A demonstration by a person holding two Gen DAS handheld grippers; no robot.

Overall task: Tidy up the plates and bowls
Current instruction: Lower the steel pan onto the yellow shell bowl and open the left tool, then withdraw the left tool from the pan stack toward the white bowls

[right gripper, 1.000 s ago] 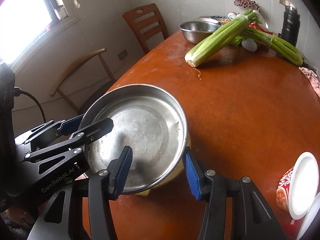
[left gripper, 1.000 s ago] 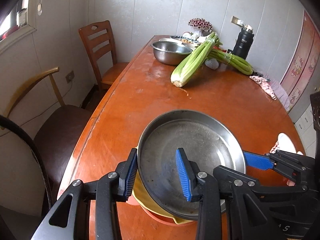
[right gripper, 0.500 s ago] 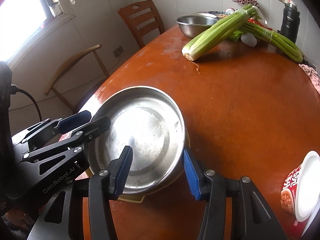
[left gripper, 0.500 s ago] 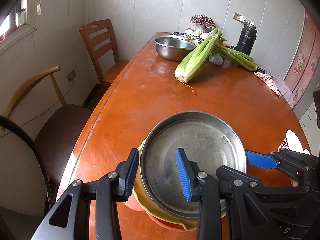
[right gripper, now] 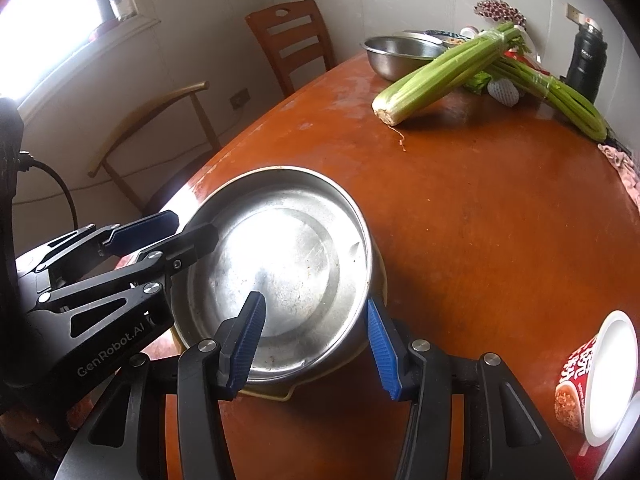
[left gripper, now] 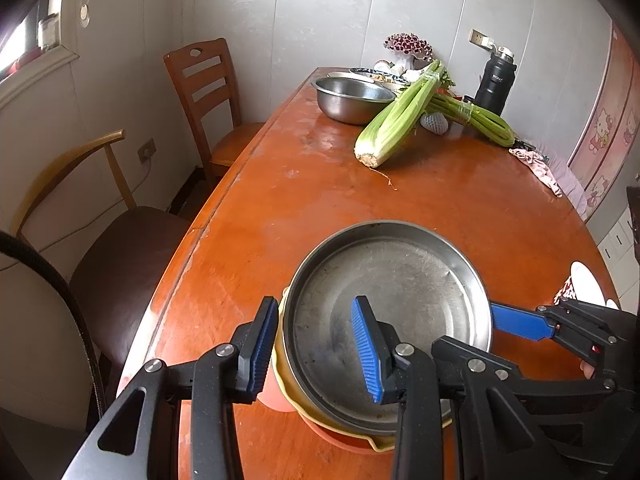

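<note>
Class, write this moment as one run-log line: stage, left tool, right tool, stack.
stage: stacking | left tool: astride steel plate rim | right tool: astride opposite rim | stack: steel plate on yellow dish

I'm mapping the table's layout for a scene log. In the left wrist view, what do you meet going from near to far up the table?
Steel pan on the stacked dishes, then bare table, then the celery's cut end, then the steel bowl, then the dried flower bunch by the wall.
</note>
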